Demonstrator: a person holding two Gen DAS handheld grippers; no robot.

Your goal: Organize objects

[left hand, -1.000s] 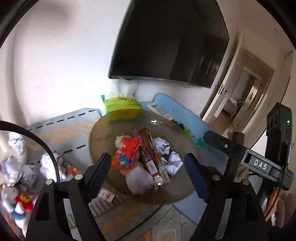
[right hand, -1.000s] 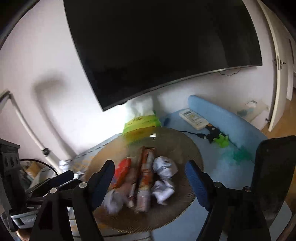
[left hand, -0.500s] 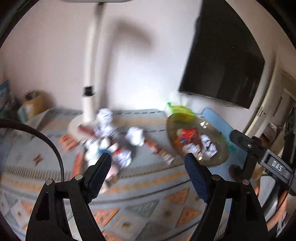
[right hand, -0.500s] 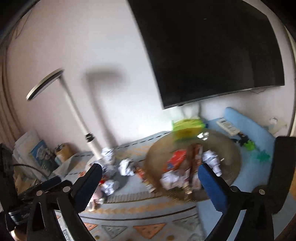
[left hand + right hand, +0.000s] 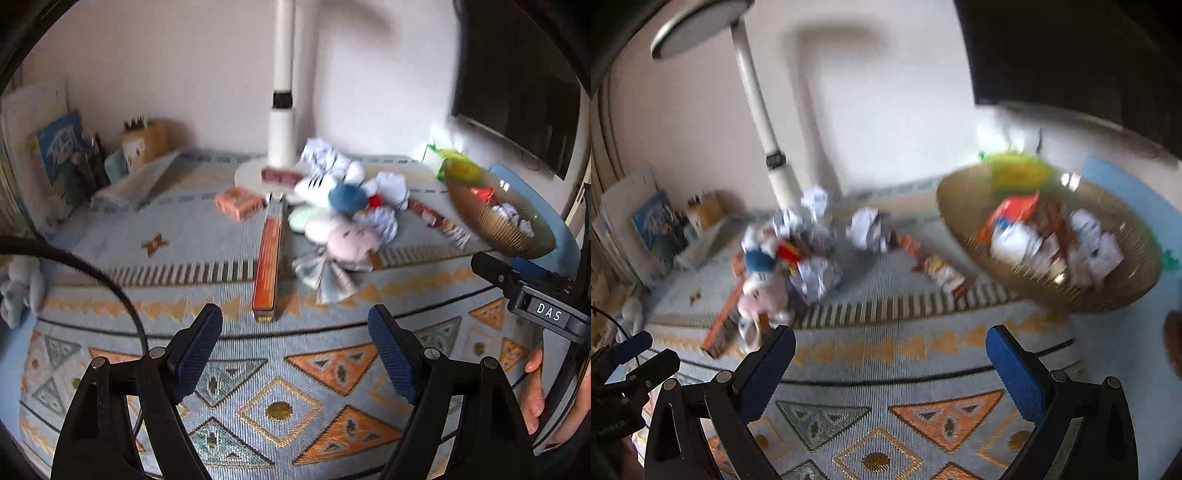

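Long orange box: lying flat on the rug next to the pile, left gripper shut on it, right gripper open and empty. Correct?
Not quite. The left gripper is open and empty; the left wrist view shows the long orange box lying beyond its fingertips, untouched, on the rug beside the pile. The right gripper is open and empty.

Basket (image 5: 1108, 295) contents blurred beyond telling

Left wrist view: low over rug (image 5: 229, 369), angled down toward lamp base (image 5: 258, 177). Right wrist view: similar slant, aimed further right (blurred). Shared: toy pile (image 5: 347, 214) (image 5: 783, 262), bowl (image 5: 495, 225) (image 5: 1126, 288).
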